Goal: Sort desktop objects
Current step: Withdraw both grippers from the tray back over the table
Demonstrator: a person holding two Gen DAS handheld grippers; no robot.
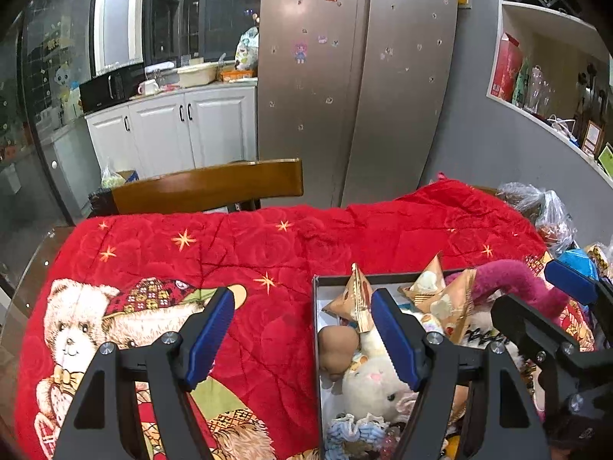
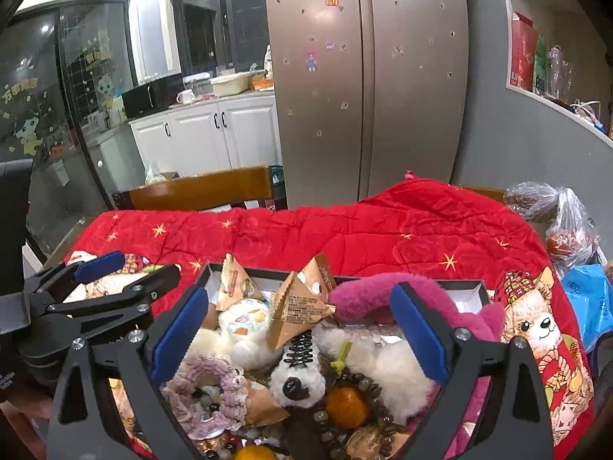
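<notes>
Both claws stand wide open and hold nothing. Left claw [image 1: 302, 335], at the bottom of the left wrist view, spreads its blue pads over the left wall of an open box [image 1: 316, 345], one pad above the red blanket [image 1: 268, 329], the other above the box's contents. Right claw [image 2: 300, 331], low in the right wrist view, hangs over the middle of the box, pads apart on either side of the heap.

Inside the box lie a white plush animal [image 2: 302, 379], an orange fruit [image 2: 346, 406], a string of brown beads [image 2: 367, 387], a black hair clip [image 2: 300, 349], gold triangular snack packets [image 2: 302, 306] and a pink plush toy [image 2: 383, 295] draped over its right rim.

Beyond the box the blanket covers the tabletop. Farther back, at centre, stand a wooden chair back [image 2: 203, 189] and a silver fridge [image 2: 367, 76].
</notes>
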